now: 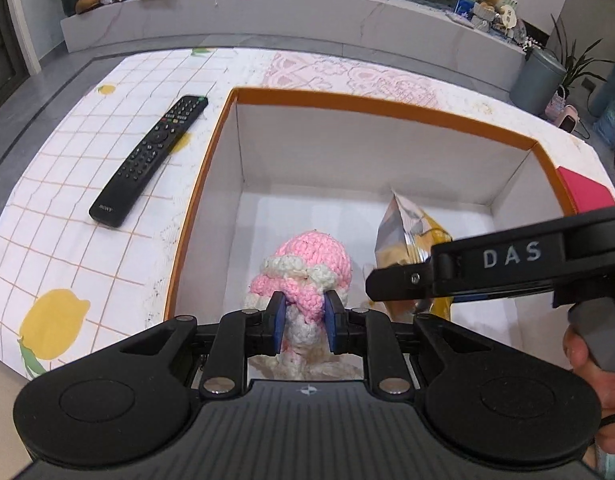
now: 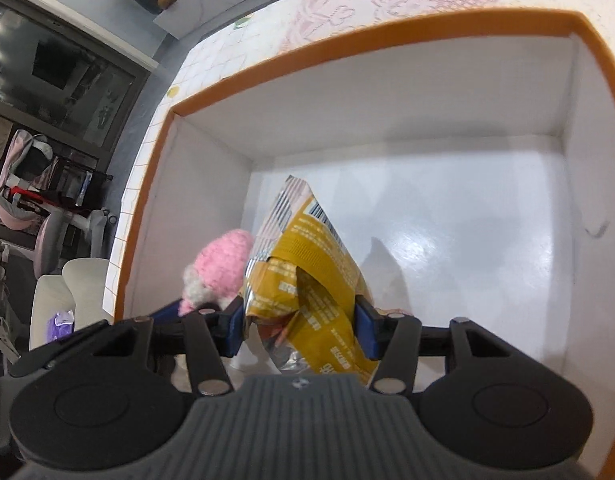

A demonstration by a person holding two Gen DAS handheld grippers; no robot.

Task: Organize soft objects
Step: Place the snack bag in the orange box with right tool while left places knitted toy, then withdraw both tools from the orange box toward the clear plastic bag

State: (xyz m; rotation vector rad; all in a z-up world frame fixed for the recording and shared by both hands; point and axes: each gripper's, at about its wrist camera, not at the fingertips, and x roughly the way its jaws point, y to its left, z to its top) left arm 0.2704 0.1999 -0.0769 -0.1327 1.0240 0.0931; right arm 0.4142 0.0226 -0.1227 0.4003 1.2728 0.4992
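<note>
Inside the box (image 1: pixel 381 108), both grippers point down with a load each. The left gripper (image 1: pixel 304 322) pinches a pink-and-white crochet toy (image 1: pixel 307 268) between its blue pads, the toy hanging low over the box floor near the left wall. At about 3 o'clock from the toy, the right gripper (image 2: pixel 301 332) clamps a crumpled yellow snack bag (image 2: pixel 307 276), its pads pressed on both sides of the foil. A remote (image 1: pixel 149 160) lies on the tablecloth (image 1: pixel 59 200) at 10 o'clock from the box, well apart from it.
</note>
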